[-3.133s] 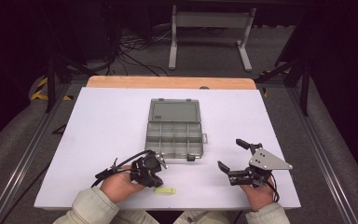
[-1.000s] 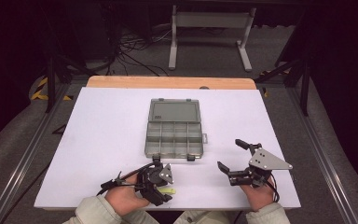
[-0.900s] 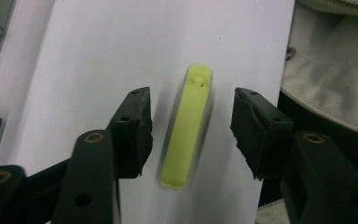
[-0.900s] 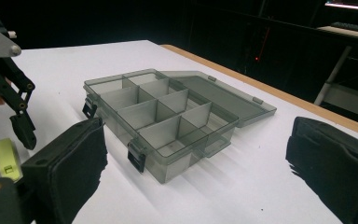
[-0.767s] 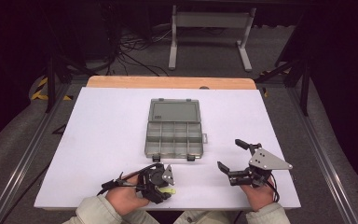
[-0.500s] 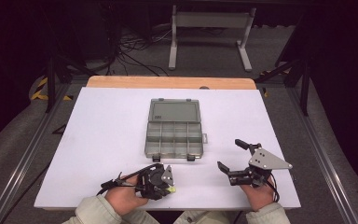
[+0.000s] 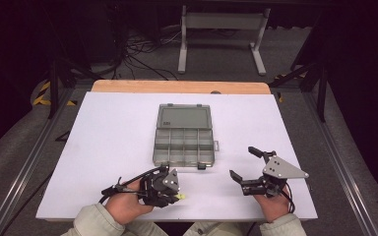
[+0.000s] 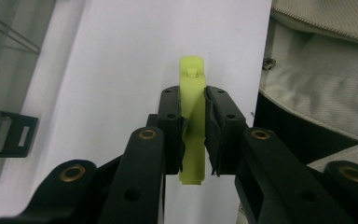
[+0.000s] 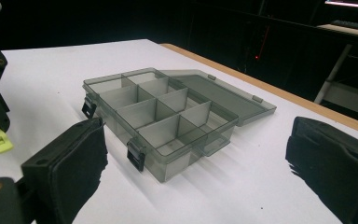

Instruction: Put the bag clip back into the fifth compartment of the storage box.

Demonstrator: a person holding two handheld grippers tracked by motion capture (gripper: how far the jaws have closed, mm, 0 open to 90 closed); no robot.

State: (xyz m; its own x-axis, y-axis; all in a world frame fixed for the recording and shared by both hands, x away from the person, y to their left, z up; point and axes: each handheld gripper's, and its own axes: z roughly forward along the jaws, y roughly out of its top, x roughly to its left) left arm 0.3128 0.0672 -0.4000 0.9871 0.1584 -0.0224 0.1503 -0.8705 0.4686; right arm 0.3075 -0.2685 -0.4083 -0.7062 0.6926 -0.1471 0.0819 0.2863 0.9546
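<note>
left gripper [image 8: 193,126] has swung down from beside the organiser box [image 7: 183,142] to the near edge of the worktop [image 7: 103,128], and its jaws have just been closing; now they're clenched on the yellow-green clip [image 8: 192,93], which pokes out past both ends. looks ready to carry. right gripper [image 9: 196,158] sits with jaws spread wide, nothing between them.

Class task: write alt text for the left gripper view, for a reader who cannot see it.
Two black jaws of the left gripper clamp a small yellow-green plastic clip above a white table. A clear grey compartment box sits at the left edge, a pale sleeve at the right.
</note>
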